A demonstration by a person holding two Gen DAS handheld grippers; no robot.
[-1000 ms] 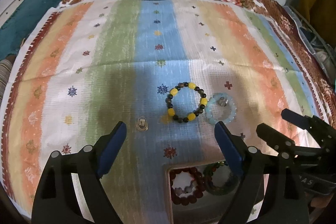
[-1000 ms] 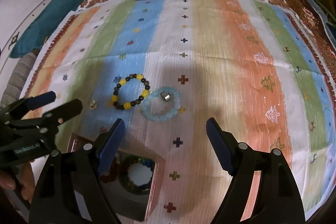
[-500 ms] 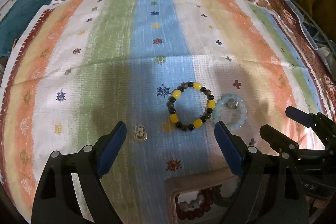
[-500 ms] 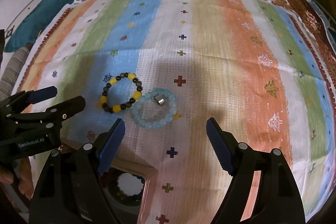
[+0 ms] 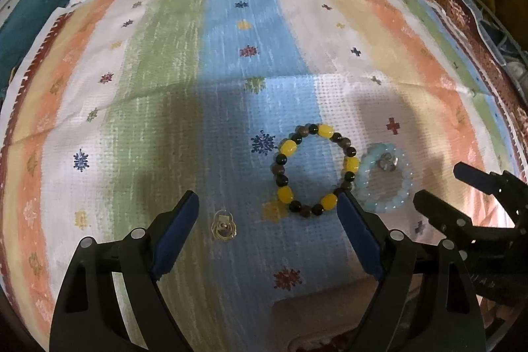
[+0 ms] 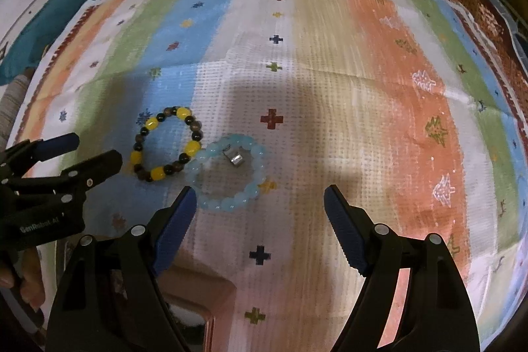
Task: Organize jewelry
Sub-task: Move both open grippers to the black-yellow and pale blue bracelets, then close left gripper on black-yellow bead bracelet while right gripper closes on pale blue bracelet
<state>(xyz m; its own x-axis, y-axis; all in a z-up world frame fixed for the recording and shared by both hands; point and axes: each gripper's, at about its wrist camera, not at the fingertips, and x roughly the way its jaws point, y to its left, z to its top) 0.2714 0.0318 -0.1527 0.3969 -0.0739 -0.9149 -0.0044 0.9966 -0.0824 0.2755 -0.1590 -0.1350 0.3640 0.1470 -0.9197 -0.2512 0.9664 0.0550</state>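
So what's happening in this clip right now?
A person holds two claws over a striped cloth, sorting jewelry. Both the left claw and right claw are open and empty. A yellow-and-dark bead bracelet, a pale blue bracelet and a small earring lie loose on the cloth. The box sits at the near edge.

Left gripper (image 5: pixel 267 210): jaws spread wide, nothing between blue pads (image 5: pixel 176 233), held low, pointing forward. Also seen at left edge of right wrist view (image 6: pixel 87 150), fingers apart.

Right gripper (image 6: pixel 259 203): jaws spread wide, empty, blue pads (image 6: pixel 345 230) facing inward. Seen at right edge of left wrist view (image 5: pixel 445 187), fingers apart.

Hand (image 6: pixel 23 279): bare fingers partly visible beneath left gripper body.
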